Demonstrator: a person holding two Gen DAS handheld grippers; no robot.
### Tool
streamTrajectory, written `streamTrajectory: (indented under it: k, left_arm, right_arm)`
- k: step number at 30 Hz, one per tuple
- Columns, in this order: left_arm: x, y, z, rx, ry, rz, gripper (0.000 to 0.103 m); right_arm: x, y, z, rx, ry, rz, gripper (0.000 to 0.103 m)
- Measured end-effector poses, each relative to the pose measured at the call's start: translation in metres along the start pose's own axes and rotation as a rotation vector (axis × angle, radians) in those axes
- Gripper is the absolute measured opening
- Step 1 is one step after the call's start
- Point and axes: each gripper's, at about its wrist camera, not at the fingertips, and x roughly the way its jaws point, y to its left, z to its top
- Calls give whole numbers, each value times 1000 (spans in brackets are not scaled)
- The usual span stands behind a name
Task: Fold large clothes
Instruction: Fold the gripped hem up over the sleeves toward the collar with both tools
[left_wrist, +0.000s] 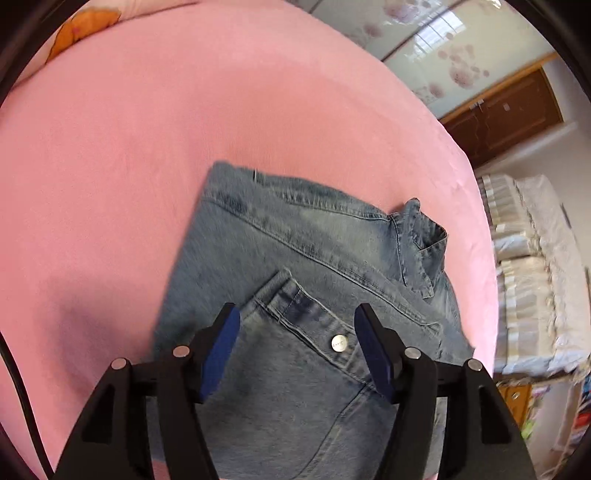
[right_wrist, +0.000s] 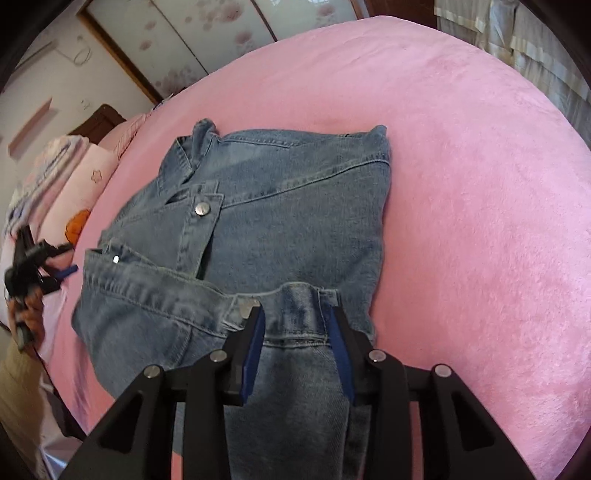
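Note:
A blue denim jacket (left_wrist: 295, 251) lies folded on the pink bed sheet (left_wrist: 129, 166). My left gripper (left_wrist: 295, 317) is open and hovers over a buttoned flap with a metal snap (left_wrist: 339, 342); nothing is between its pads. In the right wrist view the jacket (right_wrist: 288, 206) lies flat with its collar at the far left. My right gripper (right_wrist: 297, 317) stands partly open around a denim sleeve cuff (right_wrist: 299, 302) that runs between the fingers; I cannot tell whether the pads press it. The left gripper also shows far left in the right wrist view (right_wrist: 33, 266), held in a hand.
The pink sheet (right_wrist: 480, 221) spreads wide to the right of the jacket. Pillows (right_wrist: 74, 177) lie at the bed's head. A sliding wardrobe (left_wrist: 443, 48), a wooden door (left_wrist: 509, 110) and stacked bedding (left_wrist: 535, 266) stand beyond the bed's edge.

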Motion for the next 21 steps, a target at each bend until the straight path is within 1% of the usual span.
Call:
streamTrajectory:
  k: [2, 4, 6, 8, 12, 14, 17, 21]
  left_arm:
    - [-3, 0, 3, 67, 8, 34, 63]
    - [1, 2, 4, 143, 34, 70, 63]
    - [5, 6, 4, 214, 58, 110, 63]
    - [11, 8, 4, 267, 85, 131, 63]
    - [30, 4, 0, 365, 144, 130, 63]
    - [40, -3, -2, 425, 166, 145, 63]
    - [57, -11, -4, 491, 197, 171, 63]
    - [79, -13, -8, 537, 260, 181, 63]
  right_arm:
    - [1, -2, -1, -1, 7, 4, 36]
    - [0, -5, -1, 1, 13, 0, 36]
    - [2, -8, -3, 4, 30, -21, 40]
    - [4, -13, -7, 13, 38, -10, 41]
    - [5, -12, -11, 6, 37, 2, 46]
    - [12, -9, -11, -2, 61, 11, 49]
    - [18, -3, -12, -28, 66, -13, 54]
    - [22, -1, -13, -34, 62, -17, 55]
